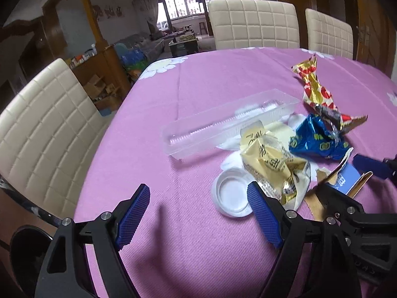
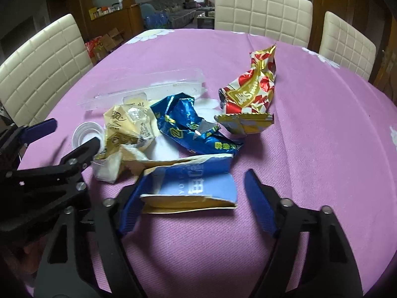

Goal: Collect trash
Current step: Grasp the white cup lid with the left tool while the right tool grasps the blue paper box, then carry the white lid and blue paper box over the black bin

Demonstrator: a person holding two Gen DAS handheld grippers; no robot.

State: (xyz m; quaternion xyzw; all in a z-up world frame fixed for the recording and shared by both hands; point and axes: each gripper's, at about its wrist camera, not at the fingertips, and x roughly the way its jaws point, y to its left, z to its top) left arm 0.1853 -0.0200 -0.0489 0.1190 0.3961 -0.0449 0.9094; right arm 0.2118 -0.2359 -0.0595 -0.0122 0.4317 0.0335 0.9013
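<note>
Trash lies in a heap on the purple tablecloth (image 1: 198, 79): a clear plastic tray (image 1: 223, 121), a white lid (image 1: 232, 195), a cream wrapper (image 1: 268, 159), a blue foil wrapper (image 1: 317, 141), a red-gold wrapper (image 1: 315, 87) and a torn blue carton (image 2: 193, 186). My left gripper (image 1: 199, 216) is open just left of the lid, its right finger beside the lid. My right gripper (image 2: 196, 203) is open around the near end of the torn carton, which sits between the jaws. The same heap shows in the right wrist view: blue foil wrapper (image 2: 188, 124), red-gold wrapper (image 2: 253, 89), lid (image 2: 85, 134).
Cream padded chairs stand around the table: one at the left (image 1: 42, 129), two at the far side (image 1: 253, 22). The table edge runs close at the left (image 1: 82, 198). Bare cloth lies to the right of the heap (image 2: 322, 136). A dark bin opening shows low left (image 1: 27, 253).
</note>
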